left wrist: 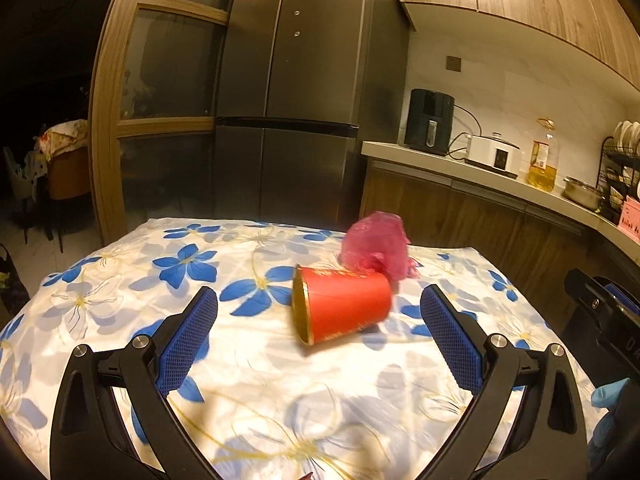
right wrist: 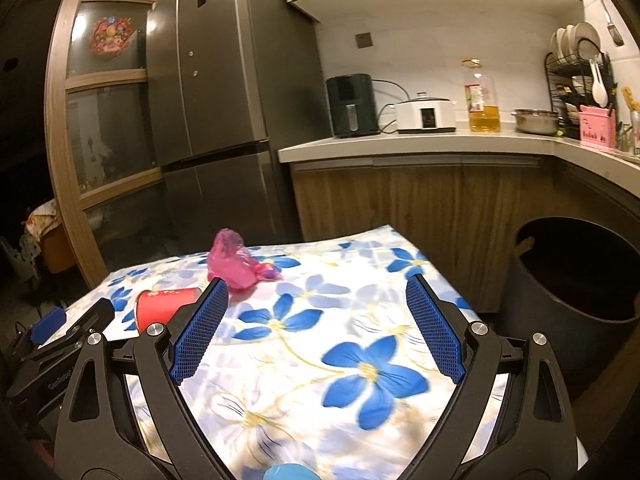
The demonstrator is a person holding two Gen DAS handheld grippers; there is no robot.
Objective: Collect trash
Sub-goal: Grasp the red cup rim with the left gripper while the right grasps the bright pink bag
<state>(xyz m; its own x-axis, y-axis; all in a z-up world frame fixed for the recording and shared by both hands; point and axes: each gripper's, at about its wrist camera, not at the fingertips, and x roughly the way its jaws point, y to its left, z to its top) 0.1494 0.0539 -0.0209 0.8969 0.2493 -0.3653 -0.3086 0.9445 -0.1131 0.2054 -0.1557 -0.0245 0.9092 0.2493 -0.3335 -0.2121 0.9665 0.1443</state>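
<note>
A red paper cup (left wrist: pixel 342 304) lies on its side on the flowered tablecloth (left wrist: pixel 160 280), its gold-rimmed mouth to the left. A crumpled pink plastic bag (left wrist: pixel 376 246) sits just behind it. My left gripper (left wrist: pixel 319 308) is open, its blue pads either side of the cup and a little short of it. In the right wrist view the cup (right wrist: pixel 166 304) and the bag (right wrist: pixel 236 264) lie to the left. My right gripper (right wrist: pixel 316 300) is open and empty over the cloth. A dark round bin (right wrist: pixel 576 276) stands on the floor right of the table.
A grey fridge (right wrist: pixel 224 80) stands behind the table. A kitchen counter (right wrist: pixel 420 142) at the back right holds an air fryer (right wrist: pixel 352 104), a white cooker, an oil bottle, a steel pot and a dish rack. The other gripper shows at the right edge in the left wrist view (left wrist: pixel 600 312).
</note>
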